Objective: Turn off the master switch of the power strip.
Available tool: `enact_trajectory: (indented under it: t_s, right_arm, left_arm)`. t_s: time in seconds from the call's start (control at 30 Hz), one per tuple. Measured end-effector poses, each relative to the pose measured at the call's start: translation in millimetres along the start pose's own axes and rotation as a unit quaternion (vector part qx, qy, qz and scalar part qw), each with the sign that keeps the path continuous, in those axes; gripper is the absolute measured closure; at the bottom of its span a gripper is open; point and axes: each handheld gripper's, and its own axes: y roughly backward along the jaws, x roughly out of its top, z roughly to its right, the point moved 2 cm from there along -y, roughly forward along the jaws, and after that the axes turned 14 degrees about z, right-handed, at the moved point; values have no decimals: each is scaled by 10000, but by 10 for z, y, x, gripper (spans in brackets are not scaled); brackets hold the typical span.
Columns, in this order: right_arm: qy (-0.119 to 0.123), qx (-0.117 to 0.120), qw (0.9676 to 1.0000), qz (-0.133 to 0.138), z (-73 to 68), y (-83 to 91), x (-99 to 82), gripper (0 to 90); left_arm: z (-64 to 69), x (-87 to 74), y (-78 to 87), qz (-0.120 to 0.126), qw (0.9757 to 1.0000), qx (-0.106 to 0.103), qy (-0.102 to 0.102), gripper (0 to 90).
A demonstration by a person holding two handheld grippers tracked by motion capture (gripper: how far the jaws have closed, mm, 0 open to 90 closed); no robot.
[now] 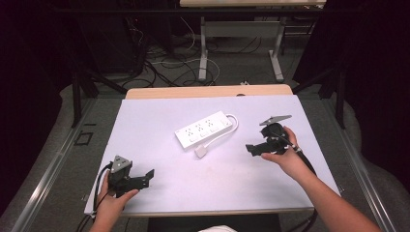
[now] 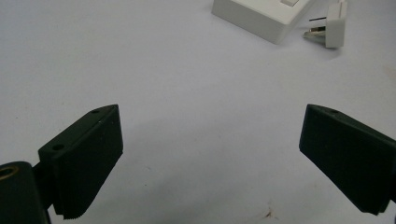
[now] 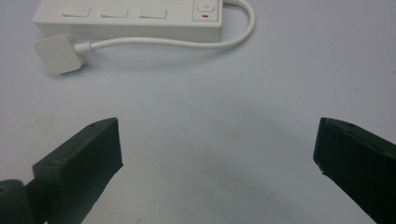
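A white power strip (image 1: 203, 128) lies at the middle of the white table (image 1: 145, 116), its cable looping round its right end to a white plug (image 1: 201, 152) lying in front of it. My left gripper (image 1: 145, 178) is held at the table's front left, open, jaws wide with nothing between them. My right gripper (image 1: 255, 147) is held right of the strip, open and empty, pointing left toward the plug. The right gripper view has the power strip (image 3: 126, 21) and plug (image 3: 58, 53) ahead. The left gripper view has the strip's corner (image 2: 261, 14) and the plug (image 2: 334, 23) at top.
Beyond the table's far edge (image 1: 208, 91) the floor holds tangled cables (image 1: 169, 67) and the metal legs of another table (image 1: 203, 53). Bare white tabletop lies between the two grippers and in front of the strip.
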Motion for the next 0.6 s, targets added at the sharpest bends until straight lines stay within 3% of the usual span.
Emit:
enact_trajectory:
  t_s: [0.6]
  right_arm:
    - [-239,-193,9989,358,124,286,-438,11]
  left_arm:
    - [3,-2,0,4,10000,12,-6,60]
